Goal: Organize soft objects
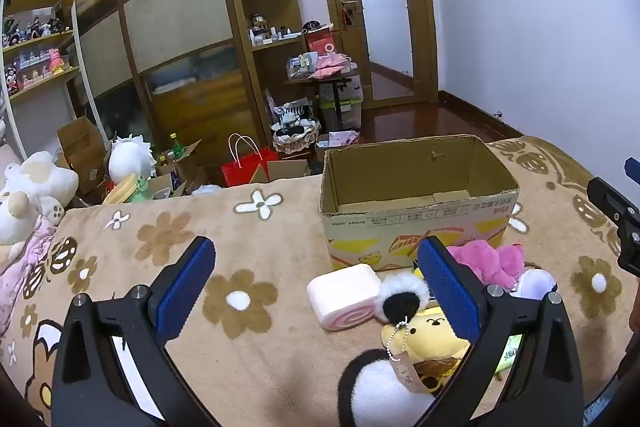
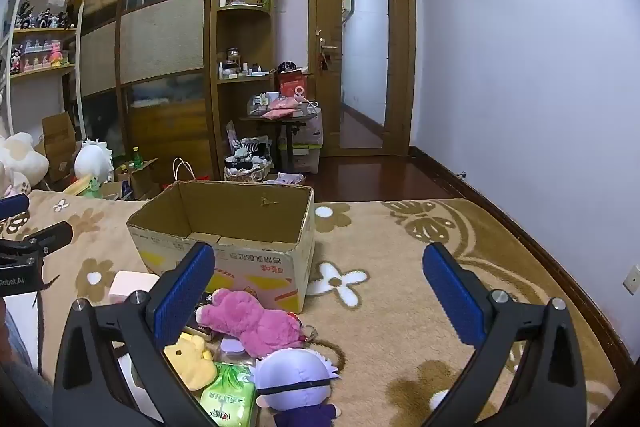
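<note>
The left tool (image 1: pixel 316 287) and the right tool (image 2: pixel 320 291) both hover with jaws wide apart, holding nothing, so the sorting looks barely begun. The cardboard box (image 1: pixel 420 211) stands open on the fleecy flower-print bed cover (image 1: pixel 240 227), seemingly empty, though its floor is only partly visible. Heaped just near of it lie a shaggy pink plush (image 2: pixel 252 323), a yellow bear (image 1: pixel 428 331), a smooth pink roll-shaped cushion (image 1: pixel 344 295) and a pale-haired doll (image 2: pixel 296 383). Next, I judge, one tool must drop and pinch a squashy toy deeply
</note>
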The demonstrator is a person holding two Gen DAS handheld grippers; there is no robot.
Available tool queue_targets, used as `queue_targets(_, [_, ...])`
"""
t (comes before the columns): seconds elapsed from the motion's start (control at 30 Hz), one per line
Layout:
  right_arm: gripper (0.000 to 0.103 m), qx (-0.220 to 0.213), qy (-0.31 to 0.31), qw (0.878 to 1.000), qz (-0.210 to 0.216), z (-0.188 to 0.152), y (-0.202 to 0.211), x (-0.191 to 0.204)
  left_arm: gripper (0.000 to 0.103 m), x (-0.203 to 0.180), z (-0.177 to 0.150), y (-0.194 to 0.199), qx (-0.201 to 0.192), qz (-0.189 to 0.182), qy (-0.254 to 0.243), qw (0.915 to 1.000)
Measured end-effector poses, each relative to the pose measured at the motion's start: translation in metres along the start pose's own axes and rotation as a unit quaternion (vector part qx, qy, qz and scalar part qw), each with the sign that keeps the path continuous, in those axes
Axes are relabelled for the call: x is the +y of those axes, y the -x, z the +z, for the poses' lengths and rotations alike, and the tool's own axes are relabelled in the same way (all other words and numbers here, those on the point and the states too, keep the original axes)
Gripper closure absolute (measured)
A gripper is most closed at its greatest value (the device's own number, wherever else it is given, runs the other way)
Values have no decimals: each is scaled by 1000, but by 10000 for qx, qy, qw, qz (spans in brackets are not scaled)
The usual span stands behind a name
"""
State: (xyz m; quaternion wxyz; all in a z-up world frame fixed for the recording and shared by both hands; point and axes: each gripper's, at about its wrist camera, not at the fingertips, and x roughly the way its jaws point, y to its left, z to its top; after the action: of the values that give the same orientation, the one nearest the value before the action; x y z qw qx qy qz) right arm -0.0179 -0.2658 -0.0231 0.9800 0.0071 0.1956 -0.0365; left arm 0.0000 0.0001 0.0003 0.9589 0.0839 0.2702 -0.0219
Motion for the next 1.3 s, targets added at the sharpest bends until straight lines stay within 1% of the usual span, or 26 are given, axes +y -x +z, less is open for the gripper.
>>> queue_targets(0.1, [0,84,0,10000,9,1,-1,-1,3,0,0,0,18,5,-25,10000])
queue_targets(0.23, [0,59,7,10000,23,-4,0,1,3,-2,0,-2,34,51,-5,10000])
queue_targets(0.43, [0,158,32,9999,59,-1,-5,2,3,-1,-1,-3,34,47,11,10000])
queue_targets(1.3, [0,165,63,9998,68,-3,0,1,3,0,2,-1,13,52,25,10000])
